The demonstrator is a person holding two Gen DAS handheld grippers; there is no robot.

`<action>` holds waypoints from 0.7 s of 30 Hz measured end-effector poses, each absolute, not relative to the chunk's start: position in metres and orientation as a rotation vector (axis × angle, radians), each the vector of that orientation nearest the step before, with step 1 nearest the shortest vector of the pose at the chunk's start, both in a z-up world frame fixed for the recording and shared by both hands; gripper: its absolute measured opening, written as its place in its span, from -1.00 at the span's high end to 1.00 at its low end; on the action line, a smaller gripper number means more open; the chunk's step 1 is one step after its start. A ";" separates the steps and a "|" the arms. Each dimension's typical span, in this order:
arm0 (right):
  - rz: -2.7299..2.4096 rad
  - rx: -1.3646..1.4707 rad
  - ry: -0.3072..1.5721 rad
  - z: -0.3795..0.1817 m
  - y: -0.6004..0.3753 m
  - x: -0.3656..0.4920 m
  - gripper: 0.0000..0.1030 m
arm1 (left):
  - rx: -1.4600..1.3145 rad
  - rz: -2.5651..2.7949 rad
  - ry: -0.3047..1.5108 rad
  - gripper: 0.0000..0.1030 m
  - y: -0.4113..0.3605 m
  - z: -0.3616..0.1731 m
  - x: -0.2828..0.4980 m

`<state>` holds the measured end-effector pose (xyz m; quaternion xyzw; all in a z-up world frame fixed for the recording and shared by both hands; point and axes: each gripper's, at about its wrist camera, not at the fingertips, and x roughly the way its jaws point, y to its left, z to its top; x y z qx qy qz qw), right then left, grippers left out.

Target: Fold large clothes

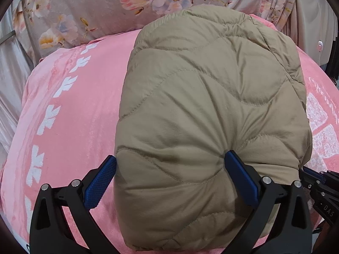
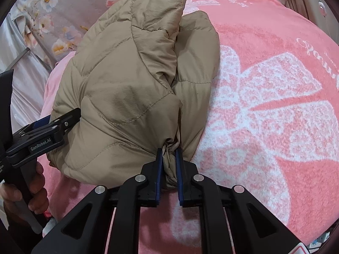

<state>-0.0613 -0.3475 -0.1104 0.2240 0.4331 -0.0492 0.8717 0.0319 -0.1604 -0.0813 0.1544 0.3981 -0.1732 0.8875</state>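
A tan quilted jacket lies folded in a thick bundle on a pink blanket. My left gripper stands open and wide astride the bundle's near edge. Its left pad sits beside the jacket's side, and its right finger dents the top fabric. In the right wrist view my right gripper is shut on a bunched twist of the jacket at its near right corner. The left gripper reaches in from the left, with a person's hand on its handle.
The pink blanket bears a white butterfly pattern and spreads wide to the right of the jacket. A floral sheet lies behind it. Pale curtains hang at the far right. The right gripper's body shows at the left wrist view's right edge.
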 end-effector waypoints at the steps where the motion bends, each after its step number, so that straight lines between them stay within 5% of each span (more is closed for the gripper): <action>1: -0.105 0.468 0.902 -0.111 -0.347 -0.063 0.82 | 0.323 -0.358 0.825 -0.91 -0.161 -0.082 0.031; 13: -0.095 0.652 0.798 -0.083 -0.395 -0.096 0.59 | 0.136 -0.417 0.889 -0.91 -0.131 -0.061 0.046; 17: -0.121 0.704 0.785 -0.078 -0.433 -0.087 0.09 | 0.001 -0.445 0.913 -0.91 -0.112 -0.044 0.076; 21: -0.044 0.835 0.858 -0.104 -0.455 -0.060 -0.12 | -0.108 -0.480 0.997 -0.91 -0.107 -0.047 0.114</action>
